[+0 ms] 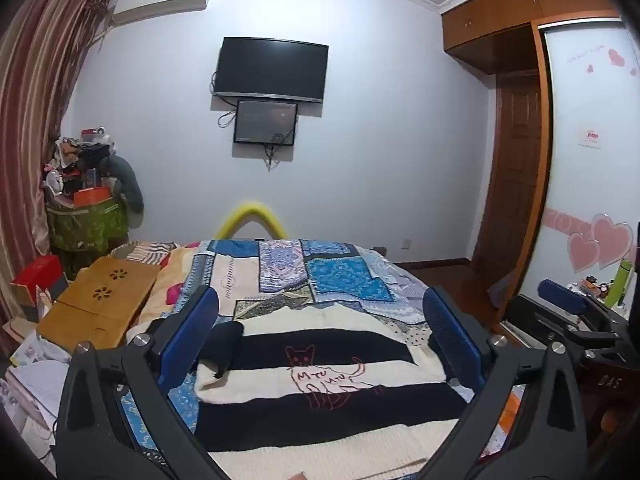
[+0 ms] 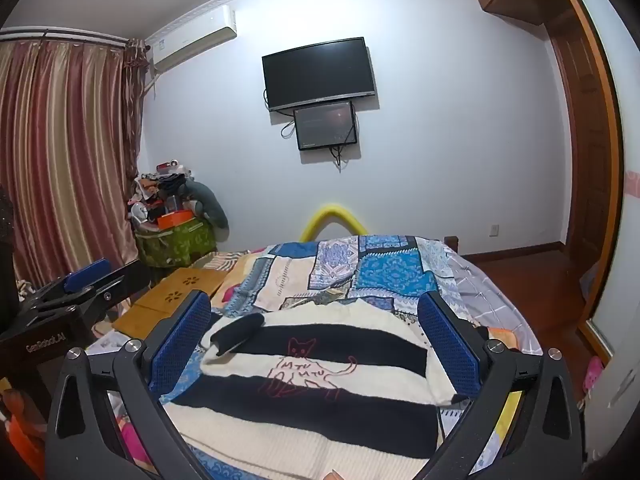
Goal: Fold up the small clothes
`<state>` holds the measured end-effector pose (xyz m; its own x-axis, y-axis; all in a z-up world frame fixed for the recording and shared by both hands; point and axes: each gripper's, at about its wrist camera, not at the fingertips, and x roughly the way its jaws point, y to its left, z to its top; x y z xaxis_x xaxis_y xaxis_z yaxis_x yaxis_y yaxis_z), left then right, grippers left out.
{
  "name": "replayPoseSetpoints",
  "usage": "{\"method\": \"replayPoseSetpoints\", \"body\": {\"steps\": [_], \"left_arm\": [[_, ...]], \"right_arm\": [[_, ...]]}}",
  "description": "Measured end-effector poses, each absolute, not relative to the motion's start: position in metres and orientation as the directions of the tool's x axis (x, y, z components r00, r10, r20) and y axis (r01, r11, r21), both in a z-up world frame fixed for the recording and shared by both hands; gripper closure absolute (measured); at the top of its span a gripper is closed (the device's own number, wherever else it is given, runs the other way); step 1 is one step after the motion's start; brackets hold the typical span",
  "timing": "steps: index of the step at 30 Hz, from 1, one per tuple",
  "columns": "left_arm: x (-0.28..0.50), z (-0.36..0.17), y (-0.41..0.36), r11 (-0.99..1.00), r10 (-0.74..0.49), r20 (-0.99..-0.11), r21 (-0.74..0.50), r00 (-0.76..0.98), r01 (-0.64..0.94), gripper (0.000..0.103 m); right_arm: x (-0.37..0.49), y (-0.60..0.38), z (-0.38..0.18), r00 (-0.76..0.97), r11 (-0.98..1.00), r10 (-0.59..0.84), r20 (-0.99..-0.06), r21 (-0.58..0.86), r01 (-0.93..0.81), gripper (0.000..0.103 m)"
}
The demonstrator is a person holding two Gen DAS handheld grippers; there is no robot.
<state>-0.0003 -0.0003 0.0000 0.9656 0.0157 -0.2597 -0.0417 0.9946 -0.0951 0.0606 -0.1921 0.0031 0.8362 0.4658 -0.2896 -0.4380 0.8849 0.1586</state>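
Sweater: a knitted sweater [image 1: 320,392] in wide black and cream stripes, with a red outline of a cat and the letters "MTU MTU" stitched on the front, lies spread flat on the patchwork bedspread [image 1: 340,276] at the near end of the bed.
Sleeve: 1 black sleeve end [image 1: 226,340] is folded in and rests on top of the sweater's upper left part, as both views show it.
Left gripper: the left gripper [image 1: 320,332] has its 2 blue-padded fingers [image 1: 192,332] spread as wide as they go, with nothing between the pads; it holds nothing.
Left gripper and sweater: the sweater fills the gap between the fingers and lies below and ahead of them; whether the tips touch the cloth cannot be told.
Right gripper: the right gripper [image 2: 316,340] is likewise fully spread, its 2 blue pads [image 2: 452,348] clear of any grip; it holds nothing.
Right gripper and sweater: the cat design sits centred between the fingers, and the sweater's right edge lies near the right finger.
Grippers to each other: they are side by side above the near edge of the bed, each showing at the edge of the other's view.
Beside the bed: a wooden lap desk [image 1: 96,300] lies left of the sweater.
Wall: a dark television [image 1: 272,70] hangs above a smaller screen [image 1: 266,122].
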Motion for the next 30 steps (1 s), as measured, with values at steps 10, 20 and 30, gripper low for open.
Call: {"method": "replayPoseSetpoints", "body": {"steps": [10, 20, 30], "left_arm": [[0.009, -0.005, 0.005, 0.991, 0.010, -0.283, -0.127, 0.959, -0.048, 0.000], [0.010, -0.009, 0.007, 0.991, 0.014, -0.282, -0.126, 0.959, -0.051, 0.000], [0.010, -0.009, 0.004, 0.993, 0.005, -0.278, -0.113, 0.961, -0.038, 0.000]], "right_arm": [[0.060, -0.192, 0.004, 0.837, 0.885, 0.465, -0.290, 0.161, -0.437, 0.000], [0.063, -0.195, 0.000, 0.839, 0.886, 0.463, -0.287, 0.165, -0.433, 0.000], [0.062, -0.193, 0.002, 0.839, 0.887, 0.461, -0.290, 0.168, -0.429, 0.000]]}}
